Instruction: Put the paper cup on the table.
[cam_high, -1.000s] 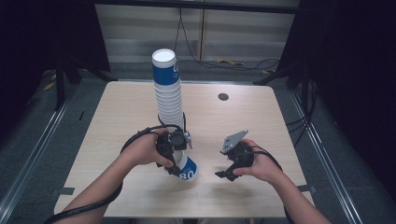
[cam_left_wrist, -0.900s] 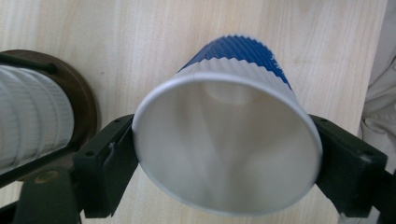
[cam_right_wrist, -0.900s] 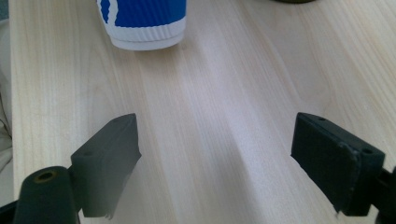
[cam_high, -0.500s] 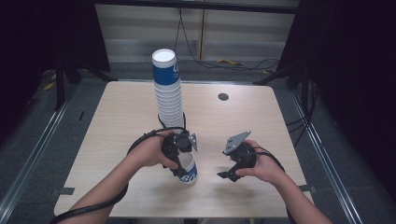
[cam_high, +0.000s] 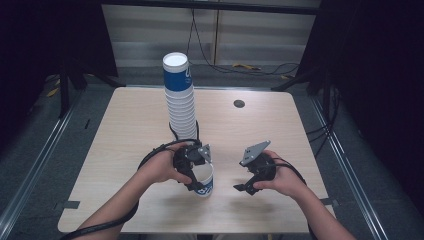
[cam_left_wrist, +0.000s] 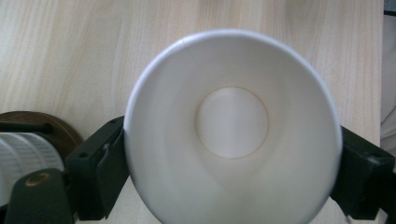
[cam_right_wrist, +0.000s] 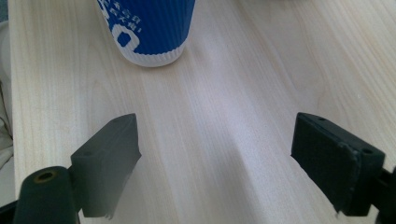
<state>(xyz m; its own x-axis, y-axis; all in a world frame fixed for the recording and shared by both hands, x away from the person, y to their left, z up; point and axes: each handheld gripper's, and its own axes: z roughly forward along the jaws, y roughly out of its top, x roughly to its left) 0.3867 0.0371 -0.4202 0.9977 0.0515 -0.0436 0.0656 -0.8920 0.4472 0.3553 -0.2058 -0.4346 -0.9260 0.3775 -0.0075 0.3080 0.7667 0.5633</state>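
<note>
Cup (cam_high: 203, 181) stood upright on the table (cam_high: 125, 130), off the stack (cam_high: 180, 97). Left gripper (cam_high: 197, 172) jaws had just been opening, cup between them, pads at its sides, release looked underway. Right gripper (cam_high: 245, 189) was apart, empty, nearby. Left: retract, next cup.

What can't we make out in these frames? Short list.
- Single cup, left gripper view: its rim covers the left claw pads, so whether they press it cannot be told.
- Same cup's lettering, right gripper view: cut off by the top edge, unreadable.
- Tall cup stack, high view: its base is behind the left claw's cable.
- Small dark disc on the table, high view: too small to identify.
</note>
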